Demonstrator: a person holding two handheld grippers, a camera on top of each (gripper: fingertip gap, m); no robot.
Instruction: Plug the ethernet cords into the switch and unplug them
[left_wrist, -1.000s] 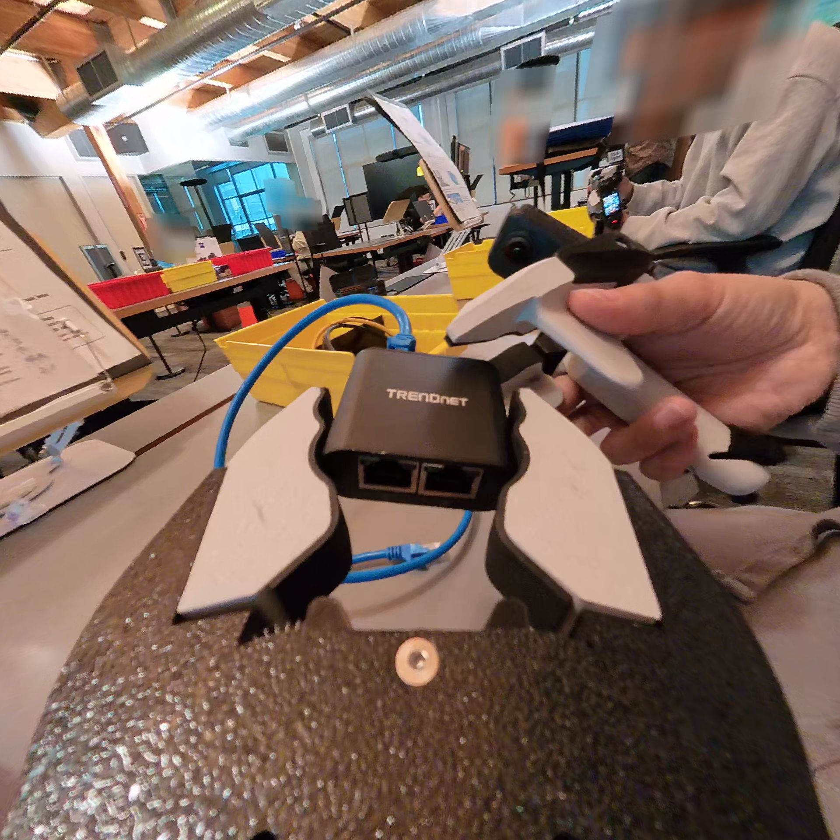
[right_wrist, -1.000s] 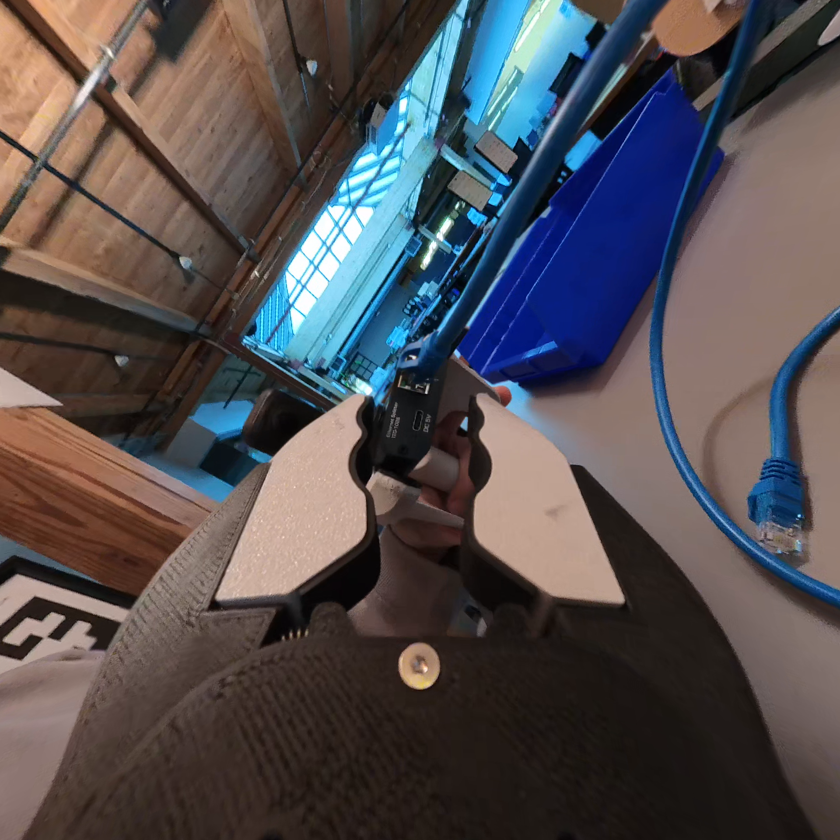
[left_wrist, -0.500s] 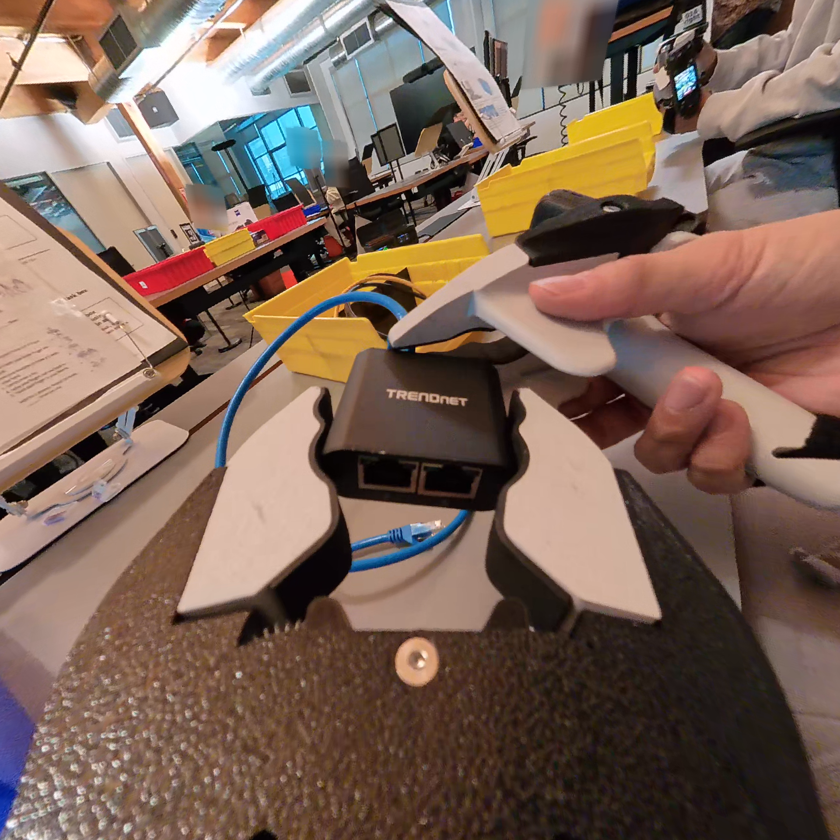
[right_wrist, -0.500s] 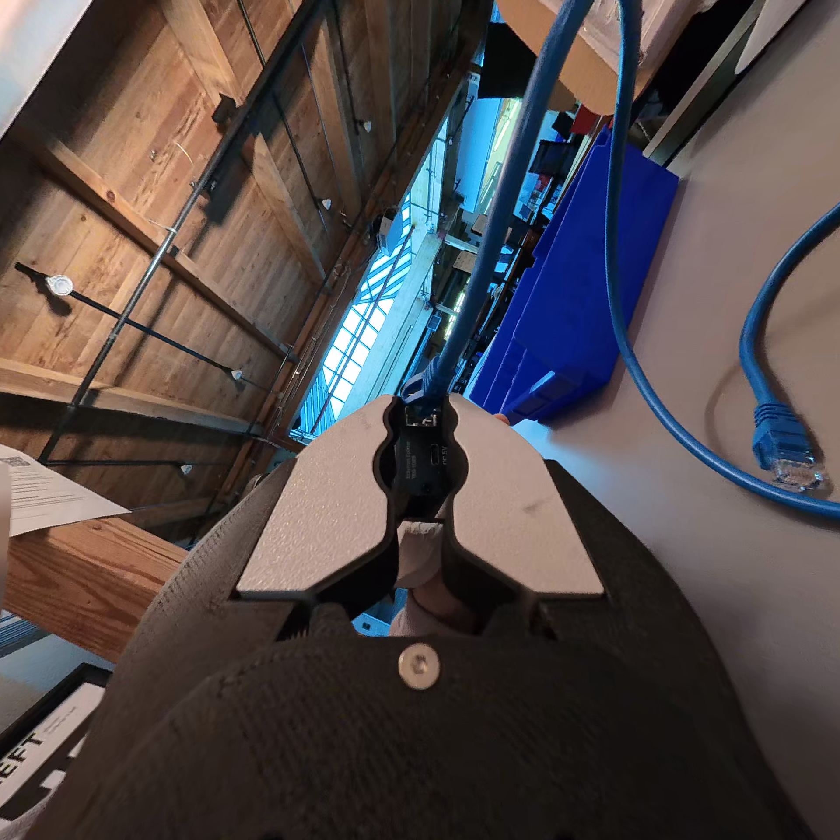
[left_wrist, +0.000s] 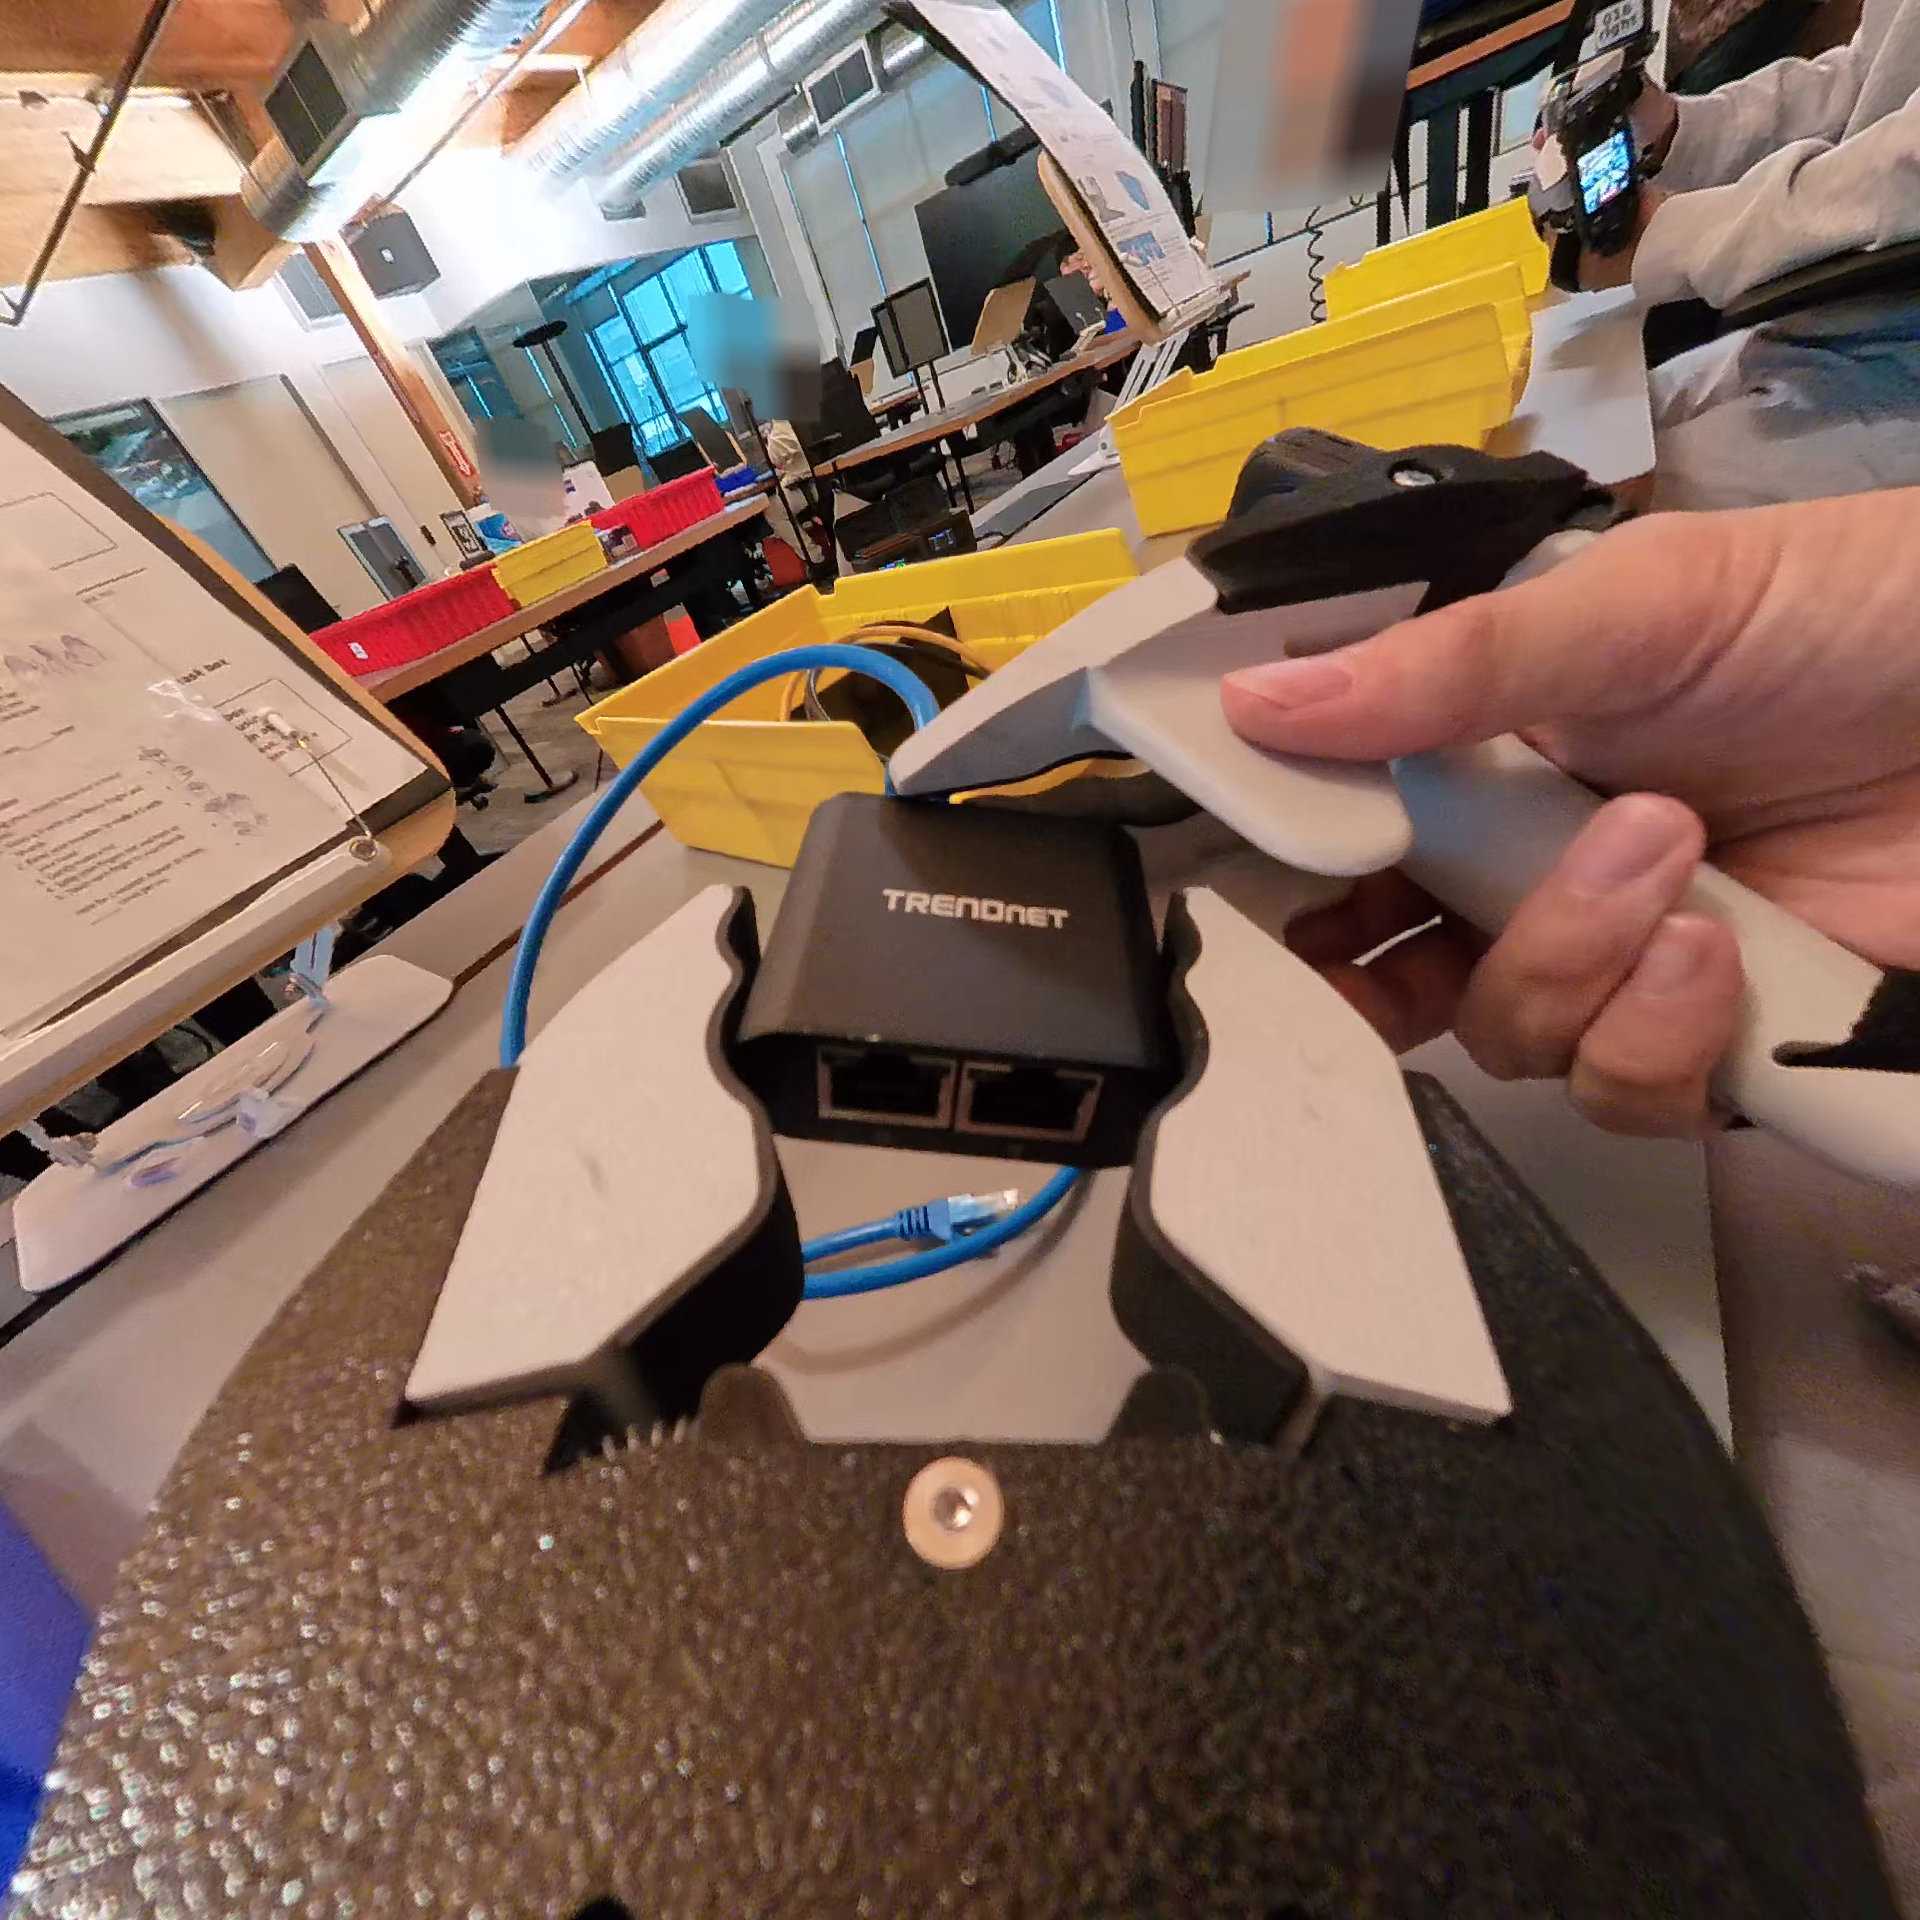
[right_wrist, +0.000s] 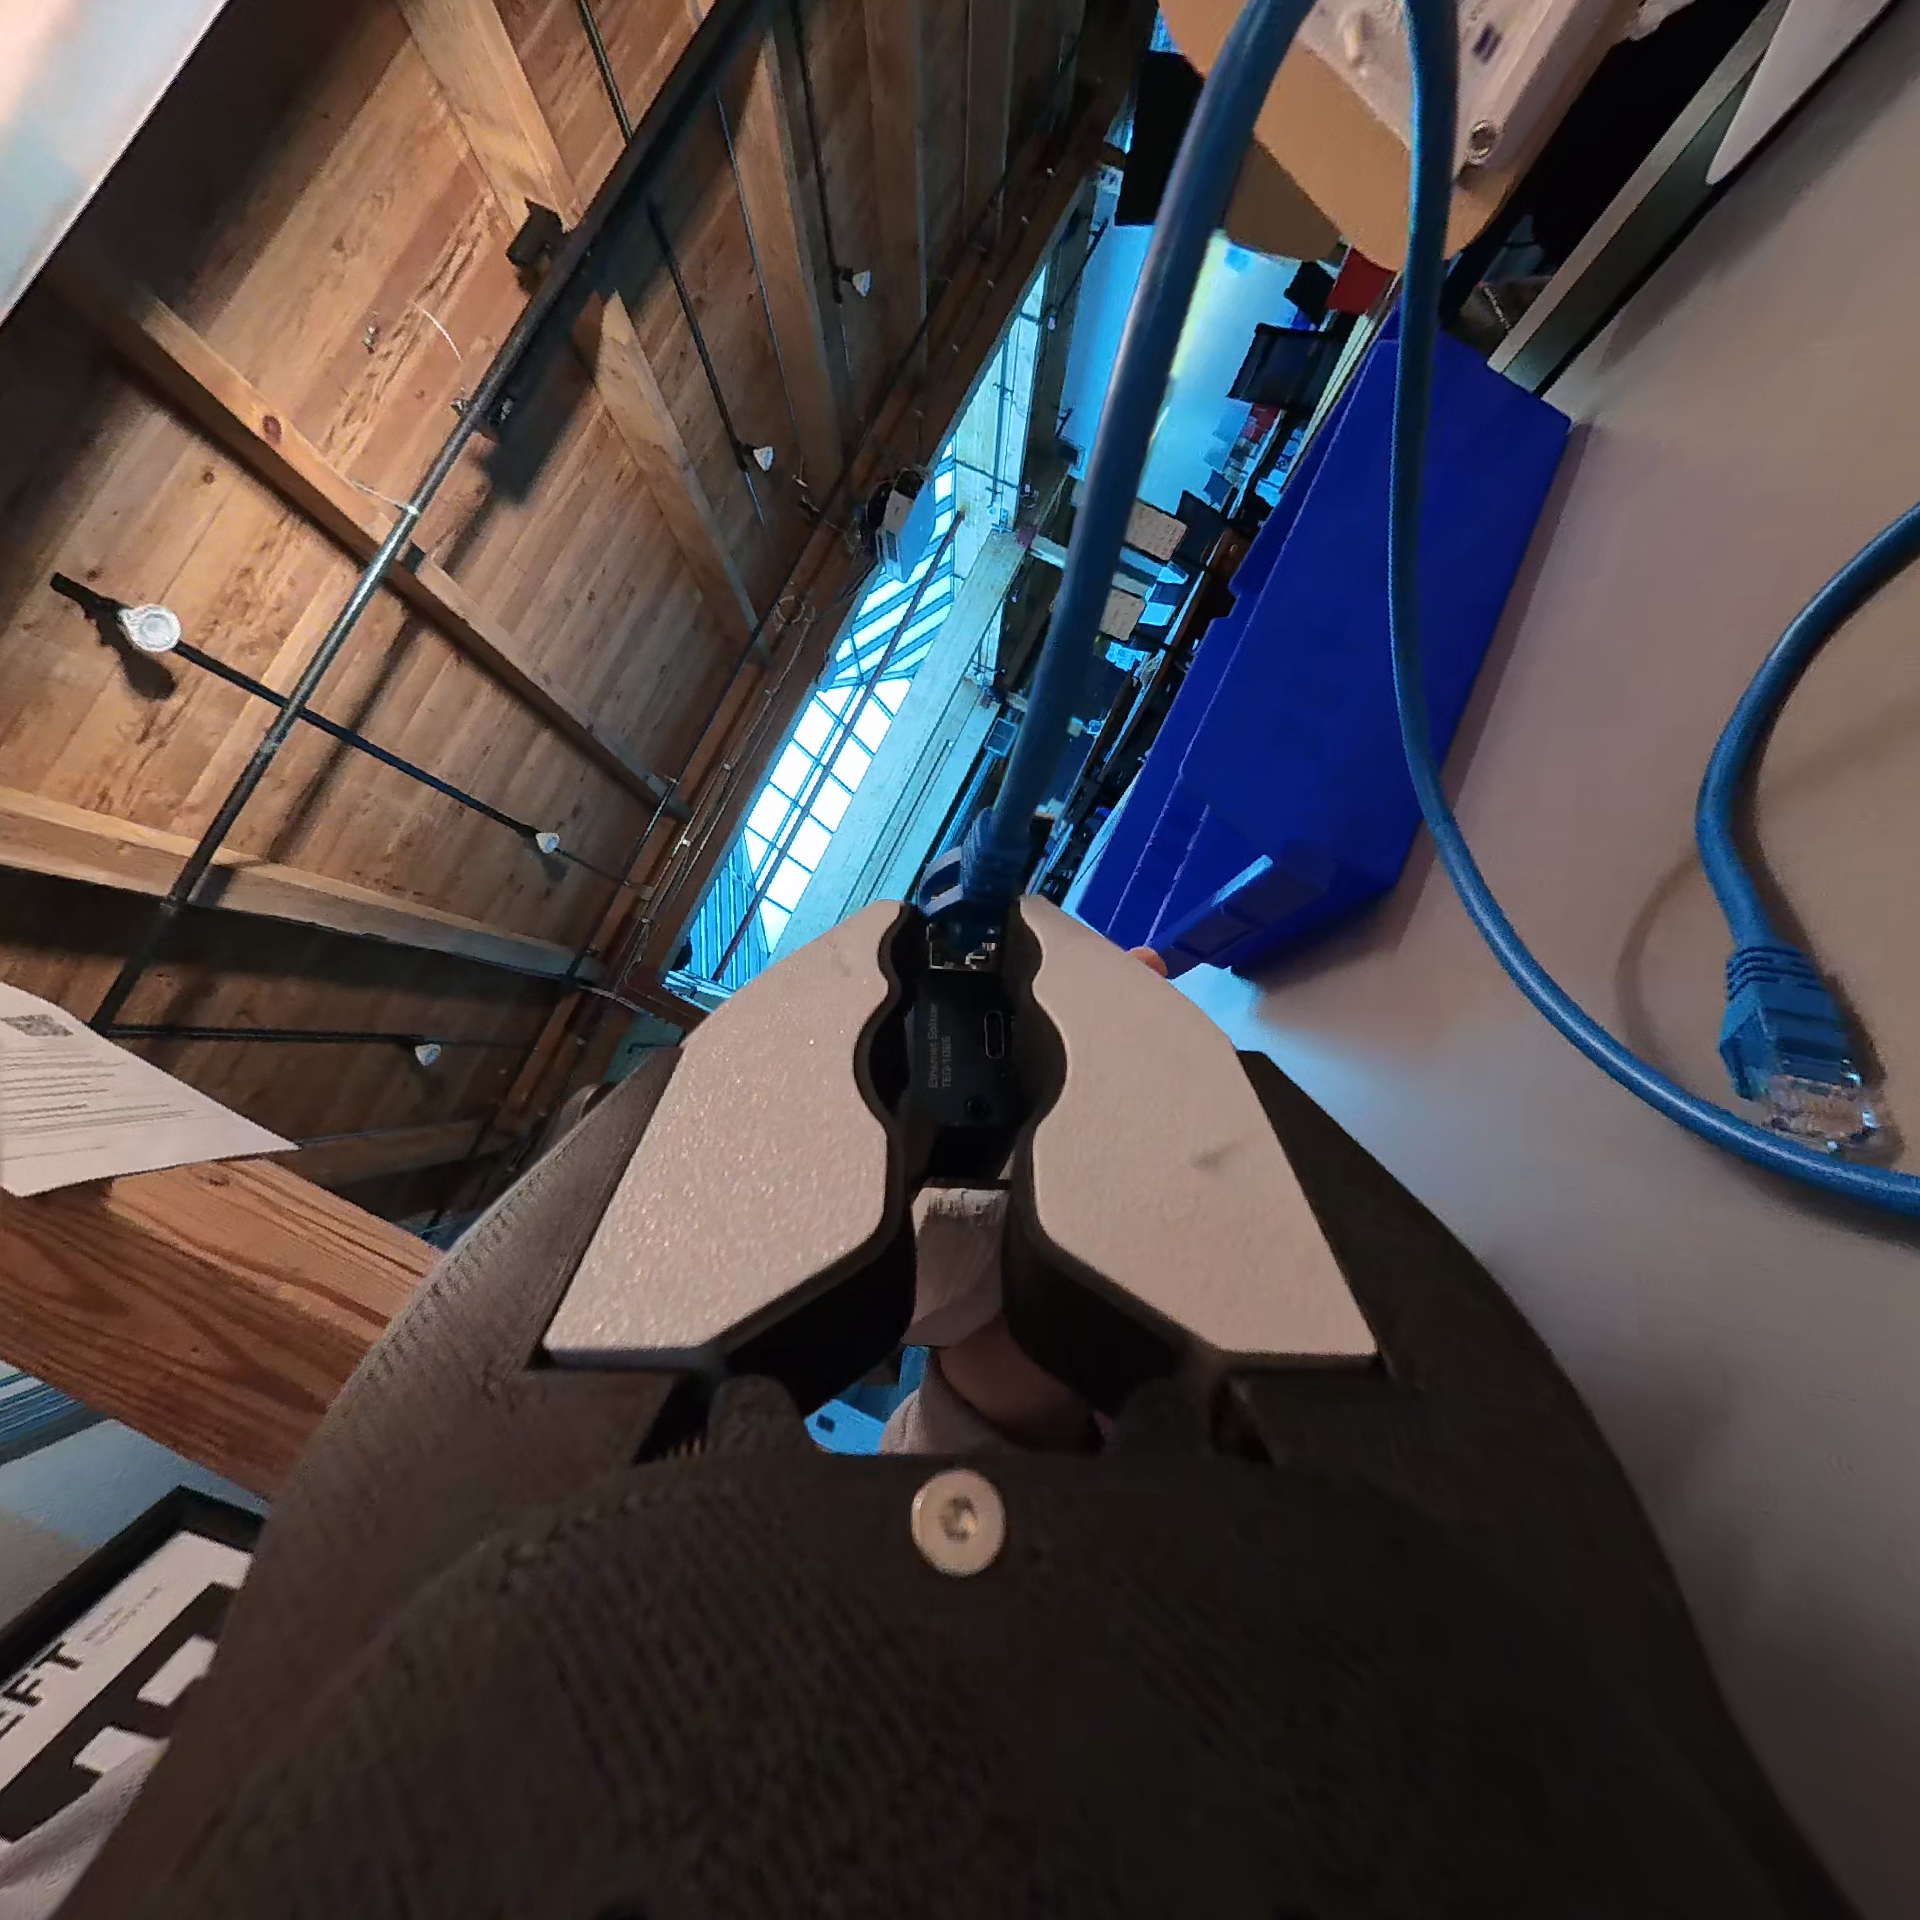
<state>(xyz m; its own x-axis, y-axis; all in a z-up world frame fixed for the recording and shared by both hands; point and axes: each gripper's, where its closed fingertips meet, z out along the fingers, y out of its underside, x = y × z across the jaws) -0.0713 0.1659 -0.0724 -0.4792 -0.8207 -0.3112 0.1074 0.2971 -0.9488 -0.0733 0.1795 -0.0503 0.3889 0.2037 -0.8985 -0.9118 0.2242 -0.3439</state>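
Note:
My left gripper (left_wrist: 956, 904) is shut on the black switch (left_wrist: 966, 977) and holds it above the table, two empty ports facing the camera. A blue ethernet cord (left_wrist: 582, 831) runs from the switch's far side, loops left and passes underneath. Its free plug (left_wrist: 951, 1210) lies on the table below. My right gripper (left_wrist: 925, 779), held by a hand, reaches in from the right to the switch's far edge. In the right wrist view its fingers (right_wrist: 964, 914) are closed around the plugged-in end of the cord (right_wrist: 982, 873) at the switch's back face (right_wrist: 961, 1039). The free plug (right_wrist: 1797, 1060) lies at the right.
Yellow bins (left_wrist: 748, 748) stand just behind the switch and further back right. A paper stand (left_wrist: 156, 727) is at the left. A blue bin (right_wrist: 1351, 675) sits on the grey table (right_wrist: 1662, 623). Another person's arm (left_wrist: 1766, 156) is at the far right. The tips of both grippers are at nearly the same place.
My right gripper has moved in to the back of the switch and its fingers have closed from a wide gap to a narrow one around the plugged end. My left gripper still holds the switch.

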